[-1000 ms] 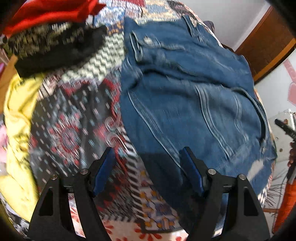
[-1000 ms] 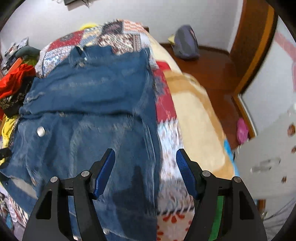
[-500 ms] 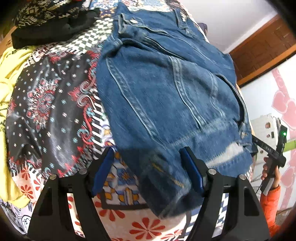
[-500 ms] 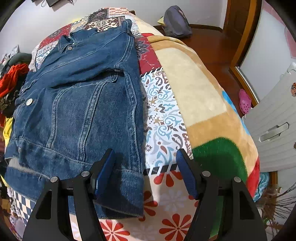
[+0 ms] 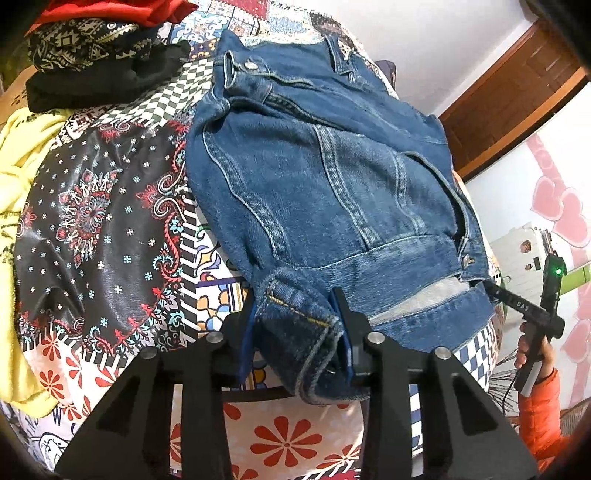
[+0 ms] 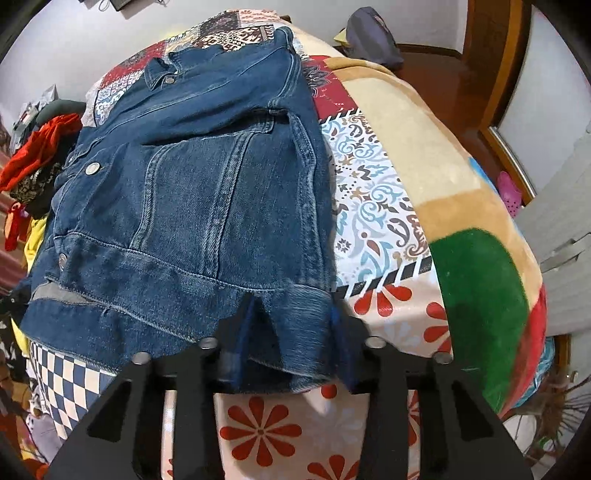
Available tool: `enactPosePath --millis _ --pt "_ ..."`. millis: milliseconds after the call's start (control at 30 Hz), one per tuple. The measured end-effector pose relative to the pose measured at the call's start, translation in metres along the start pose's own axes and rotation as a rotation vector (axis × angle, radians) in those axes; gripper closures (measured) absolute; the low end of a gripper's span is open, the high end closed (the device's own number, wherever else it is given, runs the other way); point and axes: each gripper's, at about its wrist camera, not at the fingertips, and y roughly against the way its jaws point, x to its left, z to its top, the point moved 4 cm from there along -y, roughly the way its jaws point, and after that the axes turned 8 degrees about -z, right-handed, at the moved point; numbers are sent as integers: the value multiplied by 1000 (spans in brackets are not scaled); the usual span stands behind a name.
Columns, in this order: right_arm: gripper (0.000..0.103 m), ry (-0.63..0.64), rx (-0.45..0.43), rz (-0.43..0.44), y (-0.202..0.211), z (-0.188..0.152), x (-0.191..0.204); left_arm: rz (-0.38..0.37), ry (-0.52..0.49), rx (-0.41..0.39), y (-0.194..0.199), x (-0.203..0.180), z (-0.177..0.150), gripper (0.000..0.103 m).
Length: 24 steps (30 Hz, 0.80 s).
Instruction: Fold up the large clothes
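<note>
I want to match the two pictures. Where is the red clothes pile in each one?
Left wrist view: the red clothes pile is at the top left, behind the denim jacket.
Right wrist view: the pile is at the far left edge.
Shared landmark: the jacket's silver cuff button.

patchwork bedspread (image 6: 373, 192), yellow garment (image 5: 18, 155), red cloth (image 6: 40, 147)

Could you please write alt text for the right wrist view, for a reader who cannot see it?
The right gripper is closed on the near hem corner of a blue denim jacket lying flat on a patchwork bedspread. A pile of red and dark clothes sits at the far left.
</note>
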Motion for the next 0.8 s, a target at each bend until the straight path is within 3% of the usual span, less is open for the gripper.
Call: enactPosePath --millis 67,300,467,567,700,800 --pt "85 -4 -8 8 6 4 -1 -2 -11 -24 7 -5 6 73" --pt "87 37 -123 38 41 39 6 -36 -77 -133 43 -25 41 77" --pt "87 58 -218 74 66 85 18 -66 -117 -192 57 -43 73 79" --pt "87 85 -277 71 75 119 32 -84 -115 -242 64 -47 105 81" --pt "87 104 -353 53 80 166 44 -53 -124 -330 72 -42 163 84" --pt "88 85 -401 36 78 206 45 -52 -90 -334 63 -30 202 84"
